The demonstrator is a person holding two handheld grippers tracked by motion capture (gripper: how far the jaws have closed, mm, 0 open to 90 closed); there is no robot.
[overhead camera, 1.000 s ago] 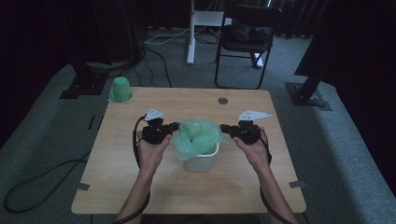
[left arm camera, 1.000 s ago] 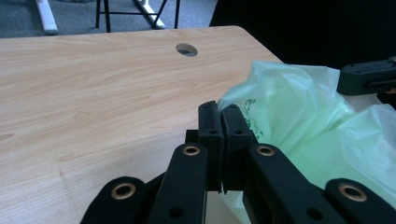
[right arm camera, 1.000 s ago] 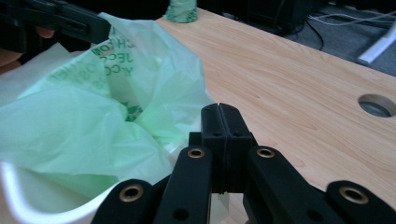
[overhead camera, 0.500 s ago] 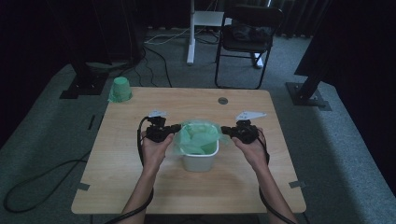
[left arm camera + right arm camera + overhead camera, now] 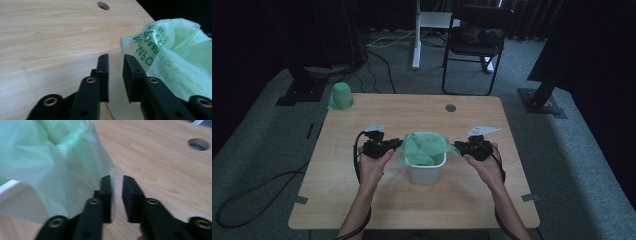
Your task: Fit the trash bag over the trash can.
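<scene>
A white bin (image 5: pixel 426 172) stands mid-table, lined with a pale green plastic bag (image 5: pixel 424 147) whose edge drapes over the rim. My left gripper (image 5: pixel 398 143) sits at the bin's left side and my right gripper (image 5: pixel 457 146) at its right. In the left gripper view the left gripper (image 5: pixel 115 60) has its jaws a narrow gap apart, with the printed bag (image 5: pixel 175 57) beside them and film in the gap. In the right gripper view the right gripper (image 5: pixel 116 180) also shows a narrow gap, with bag (image 5: pixel 55 160) film reaching into it over the bin wall (image 5: pixel 15 195).
An upturned green cup (image 5: pixel 341 96) stands at the table's far left corner. A round cable hole (image 5: pixel 450 107) lies near the far edge of the wooden table (image 5: pixel 362 200). A black chair (image 5: pixel 477 35) and a white stand sit on the floor beyond.
Both grippers moved down and outward. The bag, bunched high above the bin a second ago, now lies lower and spread over the rim.
</scene>
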